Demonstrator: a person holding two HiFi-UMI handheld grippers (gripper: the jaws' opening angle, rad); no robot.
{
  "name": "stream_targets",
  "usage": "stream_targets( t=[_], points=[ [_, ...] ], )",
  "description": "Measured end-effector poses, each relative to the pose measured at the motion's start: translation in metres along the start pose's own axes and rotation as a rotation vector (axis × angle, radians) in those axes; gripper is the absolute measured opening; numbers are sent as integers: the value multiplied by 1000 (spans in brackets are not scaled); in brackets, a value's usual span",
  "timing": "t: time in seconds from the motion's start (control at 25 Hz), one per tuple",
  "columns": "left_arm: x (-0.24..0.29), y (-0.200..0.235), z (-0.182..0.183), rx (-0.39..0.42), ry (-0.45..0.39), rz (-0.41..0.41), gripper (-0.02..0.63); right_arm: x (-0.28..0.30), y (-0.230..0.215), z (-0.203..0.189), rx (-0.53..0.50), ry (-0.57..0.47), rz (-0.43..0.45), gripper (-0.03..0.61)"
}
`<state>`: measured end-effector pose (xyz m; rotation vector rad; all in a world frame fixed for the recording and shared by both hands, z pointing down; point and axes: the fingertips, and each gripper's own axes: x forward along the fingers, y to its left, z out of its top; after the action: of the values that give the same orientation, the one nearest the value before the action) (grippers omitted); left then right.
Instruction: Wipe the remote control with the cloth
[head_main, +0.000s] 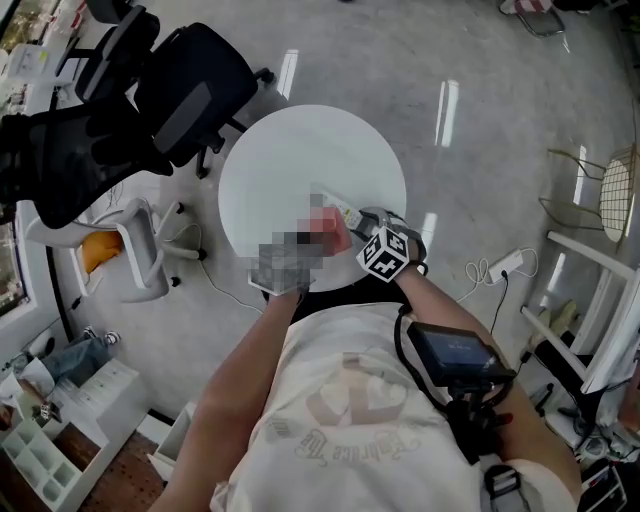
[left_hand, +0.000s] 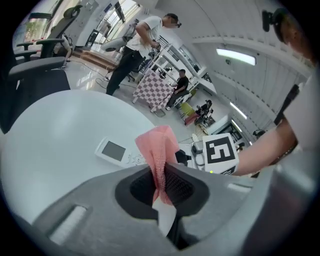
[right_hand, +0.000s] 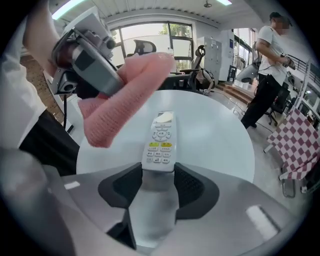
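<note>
A white remote control (right_hand: 160, 140) lies on the round white table (head_main: 300, 160), its near end between the jaws of my right gripper (right_hand: 159, 175), whose pads press on its sides. My left gripper (left_hand: 162, 175) is shut on a folded pink cloth (left_hand: 159, 150), which sticks up out of its jaws. In the right gripper view the cloth (right_hand: 125, 95) hangs just left of and above the remote, apart from it. The head view shows the cloth (head_main: 325, 228) and the remote (head_main: 347, 212) at the table's near edge, beside the right gripper (head_main: 360, 228).
Black office chairs (head_main: 190, 90) stand left of the table, with a white chair (head_main: 140, 250) nearer. A power strip (head_main: 505, 265) lies on the floor to the right. People (left_hand: 140, 45) and a checkered board (left_hand: 152, 90) are beyond the table's far side.
</note>
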<state>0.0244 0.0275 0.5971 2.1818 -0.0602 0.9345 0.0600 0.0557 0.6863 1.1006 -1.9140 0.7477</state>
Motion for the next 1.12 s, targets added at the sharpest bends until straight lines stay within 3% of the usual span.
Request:
stream_targets(
  t=[0.24,0.56,0.84,1.12],
  points=[
    [47,2,4,70,175,-2,18,-1,-8,-2,-100,6,36,209],
    [99,-3,6,135,365,17,18,-6,-19,-9,-131,-9,88,209],
    [99,6,3,150,403,68,18,-4,-15,-1,-130,7,109,207],
    [83,28,7,116,370,169,18,-6,-16,-1,-151,8,110,206]
  ],
)
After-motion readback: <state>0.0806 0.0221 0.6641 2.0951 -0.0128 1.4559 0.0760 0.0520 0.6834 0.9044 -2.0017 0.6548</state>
